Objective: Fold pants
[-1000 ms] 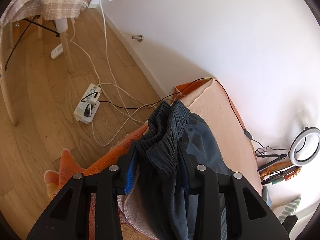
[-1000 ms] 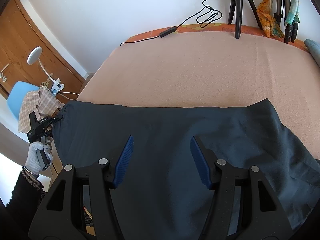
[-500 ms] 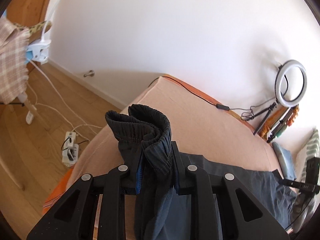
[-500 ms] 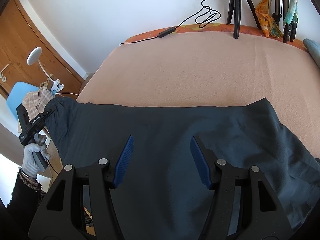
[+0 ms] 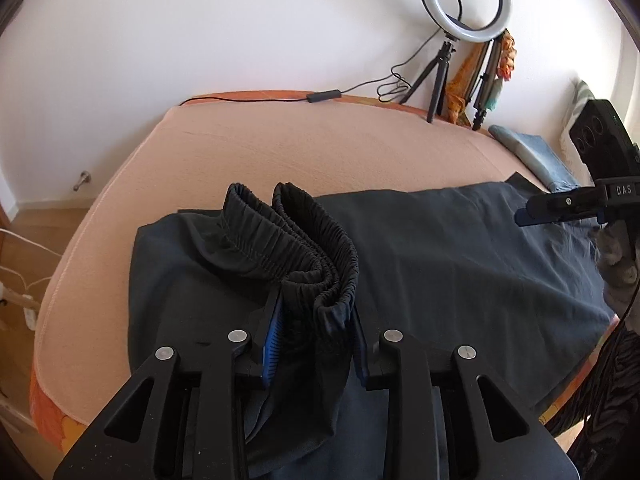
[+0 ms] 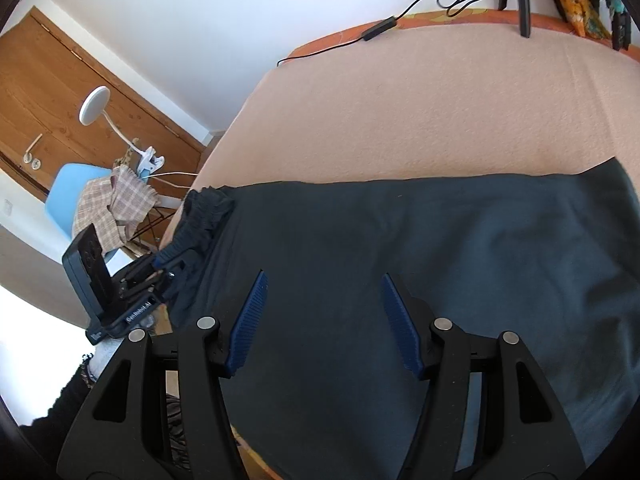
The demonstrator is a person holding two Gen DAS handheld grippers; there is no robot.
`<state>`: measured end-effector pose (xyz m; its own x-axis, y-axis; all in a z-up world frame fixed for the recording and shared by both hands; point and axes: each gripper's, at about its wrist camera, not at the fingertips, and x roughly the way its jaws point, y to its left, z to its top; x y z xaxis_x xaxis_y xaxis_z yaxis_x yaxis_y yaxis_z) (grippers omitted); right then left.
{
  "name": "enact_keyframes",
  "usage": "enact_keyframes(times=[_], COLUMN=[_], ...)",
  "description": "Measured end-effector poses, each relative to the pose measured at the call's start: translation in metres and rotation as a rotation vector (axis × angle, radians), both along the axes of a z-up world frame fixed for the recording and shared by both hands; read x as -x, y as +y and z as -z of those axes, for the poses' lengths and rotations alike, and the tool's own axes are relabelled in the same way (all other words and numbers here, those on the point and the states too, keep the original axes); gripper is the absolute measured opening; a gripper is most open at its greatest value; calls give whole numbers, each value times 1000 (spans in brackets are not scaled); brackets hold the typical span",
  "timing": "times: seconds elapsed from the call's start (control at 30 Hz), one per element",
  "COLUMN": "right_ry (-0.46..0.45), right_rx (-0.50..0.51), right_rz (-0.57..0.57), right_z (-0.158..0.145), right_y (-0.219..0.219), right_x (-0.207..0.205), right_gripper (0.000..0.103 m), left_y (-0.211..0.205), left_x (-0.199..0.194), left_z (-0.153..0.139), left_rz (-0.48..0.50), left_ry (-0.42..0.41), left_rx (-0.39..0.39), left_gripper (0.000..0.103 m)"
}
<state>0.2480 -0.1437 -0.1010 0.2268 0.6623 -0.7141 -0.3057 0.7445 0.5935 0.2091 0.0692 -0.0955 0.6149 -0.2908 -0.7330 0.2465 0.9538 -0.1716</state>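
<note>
From the left wrist view, I see my left gripper [image 5: 316, 336] with the gathered waistband [image 5: 296, 236] of the dark pants [image 5: 440, 264] bunched between its fingers [image 5: 272, 340]; the jaws have just been opening a little, yet the blue pads touch the cloth on both sides. The pants lie spread across the bed [image 5: 320, 144], the waistband end lifted above them. The ring light [image 5: 466, 0] stands at the wall behind the bed. My right gripper [image 5: 560, 204] hangs over the far end of the pants.

From the right wrist view, my right gripper [image 6: 324, 320] has its fingers [image 6: 248, 320] spread wide, nothing between them, above the pants [image 6: 400, 248] flat on the bed [image 6: 400, 112]. The left gripper [image 6: 160, 264] pinches the waistband [image 6: 204, 216] at the bed's left edge.
</note>
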Motion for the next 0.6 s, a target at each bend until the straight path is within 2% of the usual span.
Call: enact_keyframes(times=[0.07,0.13,0.23,0.37,0.53,0.6], right_ry=[28,47,99,167,226,227], right_rx=[-45,-72,-122,-157,-179,-189], right_rz=[-32,-58,-73,-64,-35,-28], right_z=[5,11,22,37,54,54], right_y=[23,48,81,109,128,134], right_x=[0,-1,-6,-18,-31,-33], right_gripper=[62,64,64,64,64,65], left_y=[-3,-4,4,12,16,8], left_x=[3,8,16,22,12,7], left_z=[0,2,-6,-20,-10,-1], left_rz=[21,39,59,53,72,93], left_ry=[15,50,69,18,70,95], left_rx=[14,42,124,91,215,210], left_gripper=[33,45,45,45,45,45])
